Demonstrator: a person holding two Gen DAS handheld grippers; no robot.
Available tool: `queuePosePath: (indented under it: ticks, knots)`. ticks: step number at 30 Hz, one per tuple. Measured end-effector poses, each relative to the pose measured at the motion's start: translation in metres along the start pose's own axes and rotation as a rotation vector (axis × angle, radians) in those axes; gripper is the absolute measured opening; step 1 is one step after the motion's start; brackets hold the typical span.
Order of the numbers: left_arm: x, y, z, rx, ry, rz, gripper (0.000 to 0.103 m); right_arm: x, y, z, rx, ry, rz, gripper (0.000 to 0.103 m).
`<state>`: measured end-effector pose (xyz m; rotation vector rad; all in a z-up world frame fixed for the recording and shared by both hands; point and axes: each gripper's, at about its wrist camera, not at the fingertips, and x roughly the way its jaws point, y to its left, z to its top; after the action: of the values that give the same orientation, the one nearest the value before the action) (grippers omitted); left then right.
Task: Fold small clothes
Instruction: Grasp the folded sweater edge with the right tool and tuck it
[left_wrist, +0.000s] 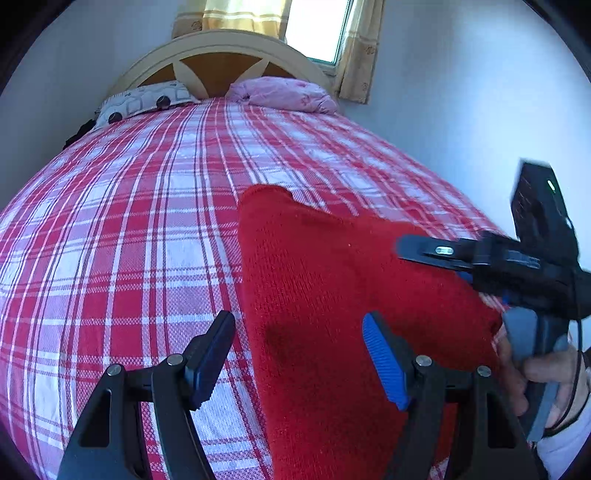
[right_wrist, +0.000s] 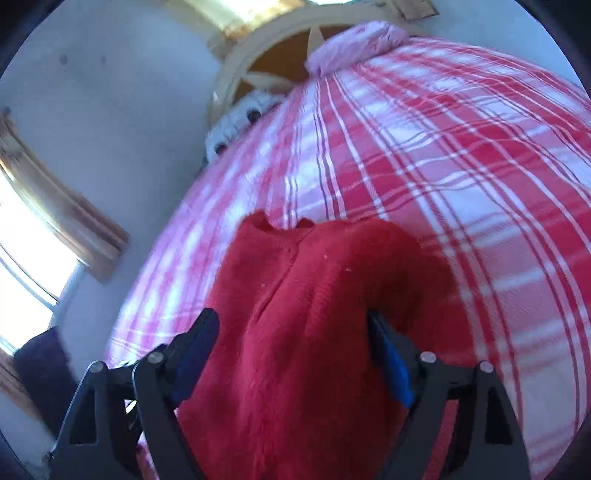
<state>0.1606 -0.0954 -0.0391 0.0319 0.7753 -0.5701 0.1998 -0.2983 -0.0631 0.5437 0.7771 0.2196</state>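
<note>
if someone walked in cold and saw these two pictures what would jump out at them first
The red knitted garment stands out first, lying on the red and white checked bedspread near the foot of the bed. Next come the two black grippers over it: the left gripper straddles its edge with jaws apart, and the right gripper is over its middle, also open. At the far end, a pink pillow lies against the curved headboard.

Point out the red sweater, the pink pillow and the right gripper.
red sweater (left_wrist: 314, 280): left wrist view, middle of the knit.
pink pillow (left_wrist: 284, 94): left wrist view, its top face.
right gripper (right_wrist: 291, 354): right wrist view, between its fingertips.
</note>
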Motion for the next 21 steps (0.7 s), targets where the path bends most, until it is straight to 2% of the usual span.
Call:
queuePosePath:
  ticks: [1,2,3,5,6,7,9,10,11,12,13,14,15,16,18,19,20,21]
  knots:
    - [0.002,-0.002,-0.001,0.006,0.006,-0.001,0.072,0.009,0.008,0.004,-0.050,0.015,-0.055,0.067]
    - [0.004,-0.004,-0.003,0.014,0.010,-0.002,0.072,0.014,0.013,0.007,-0.090,0.030,-0.088,0.034]
    - [0.006,-0.007,-0.004,0.023,0.012,0.002,0.072,0.020,0.017,0.009,-0.109,0.061,-0.080,0.032]
    - [0.008,-0.009,-0.007,0.027,0.009,0.016,0.072,0.018,0.019,0.014,-0.059,0.091,0.094,0.028]
    - [0.007,-0.009,-0.008,0.016,-0.006,0.011,0.072,0.009,0.020,0.017,-0.026,0.067,0.228,0.027]
    - [0.004,-0.007,-0.008,-0.006,-0.033,-0.005,0.072,-0.008,0.019,0.020,0.000,-0.009,0.408,0.027]
    - [0.001,-0.004,-0.008,-0.051,-0.048,-0.026,0.072,-0.031,0.001,0.018,0.053,-0.170,0.649,0.021]
    - [0.005,-0.004,-0.008,-0.058,-0.031,-0.024,0.072,-0.030,-0.010,0.016,0.087,-0.196,0.682,0.019]
    - [0.010,-0.005,-0.008,-0.049,-0.013,-0.011,0.072,-0.017,-0.032,0.013,0.173,-0.185,0.673,0.018]
    - [0.013,-0.007,-0.009,-0.039,-0.002,0.006,0.072,0.004,-0.059,0.006,0.283,-0.123,0.627,0.019]
    - [0.014,-0.008,-0.011,-0.029,0.001,0.013,0.072,0.018,-0.079,-0.002,0.357,-0.070,0.568,0.019]
    - [0.013,-0.008,-0.013,-0.026,-0.001,-0.001,0.072,0.028,-0.100,-0.014,0.422,-0.025,0.488,0.014]
    - [0.011,-0.008,-0.014,-0.025,-0.003,-0.011,0.072,0.027,-0.113,-0.022,0.467,-0.031,0.495,0.018]
    - [0.009,-0.008,-0.014,-0.021,-0.010,-0.004,0.072,0.014,-0.116,-0.025,0.469,-0.058,0.493,0.024]
    - [0.006,-0.006,-0.011,-0.024,-0.020,0.002,0.072,-0.008,-0.109,-0.023,0.410,-0.089,0.429,0.056]
    - [0.004,-0.004,-0.010,-0.032,-0.022,-0.002,0.072,-0.024,-0.101,-0.023,0.356,-0.111,0.345,0.062]
    - [0.002,-0.003,-0.010,-0.039,-0.025,-0.007,0.072,-0.039,-0.093,-0.025,0.309,-0.135,0.265,0.073]
    - [-0.002,-0.001,-0.009,-0.047,-0.033,-0.010,0.072,-0.049,-0.085,-0.028,0.270,-0.151,0.224,0.075]
